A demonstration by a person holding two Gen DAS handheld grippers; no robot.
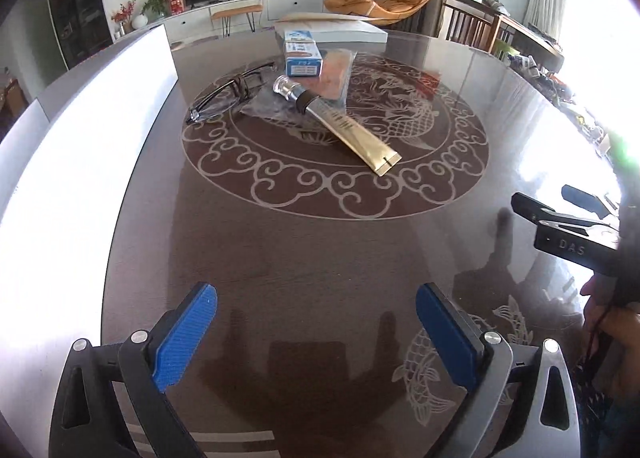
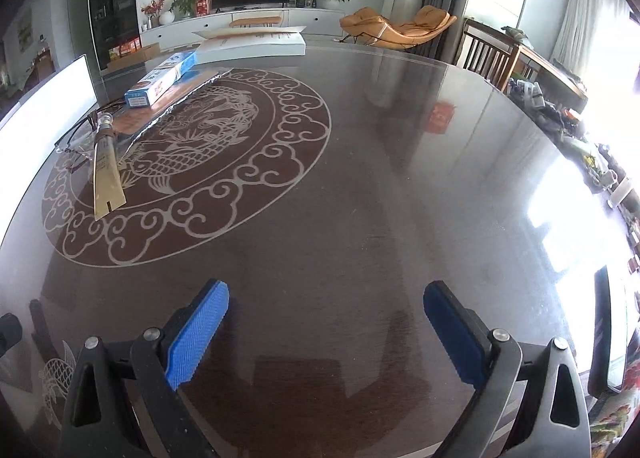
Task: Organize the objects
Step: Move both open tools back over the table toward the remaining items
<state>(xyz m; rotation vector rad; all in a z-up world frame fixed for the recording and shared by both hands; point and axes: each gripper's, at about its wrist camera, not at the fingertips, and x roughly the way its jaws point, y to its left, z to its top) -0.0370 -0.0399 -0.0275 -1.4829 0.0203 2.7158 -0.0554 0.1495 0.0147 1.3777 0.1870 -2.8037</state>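
On the dark round table [image 1: 320,250] lies a small pile. A gold tube with a silver cap [image 1: 344,130] rests on a clear plastic bag [image 1: 272,108], with black-framed glasses [image 1: 230,94] to its left. Behind them lie a blue and white box [image 1: 303,54] and an orange packet [image 1: 336,76]. My left gripper [image 1: 316,322] hangs open over bare table, well short of the pile. At the right edge my right gripper [image 1: 556,198] shows, open. In the right wrist view, that right gripper [image 2: 326,318] is open and holds nothing; the tube [image 2: 106,174], box [image 2: 160,78] and glasses [image 2: 76,138] lie far left.
A flat white box [image 1: 340,32] lies at the table's far edge. A bright white panel [image 1: 80,130] stands along the left side. A wooden chair [image 2: 486,52] and a cluttered side table [image 2: 560,114] stand at the right. A person's hand [image 1: 608,322] holds the right gripper.
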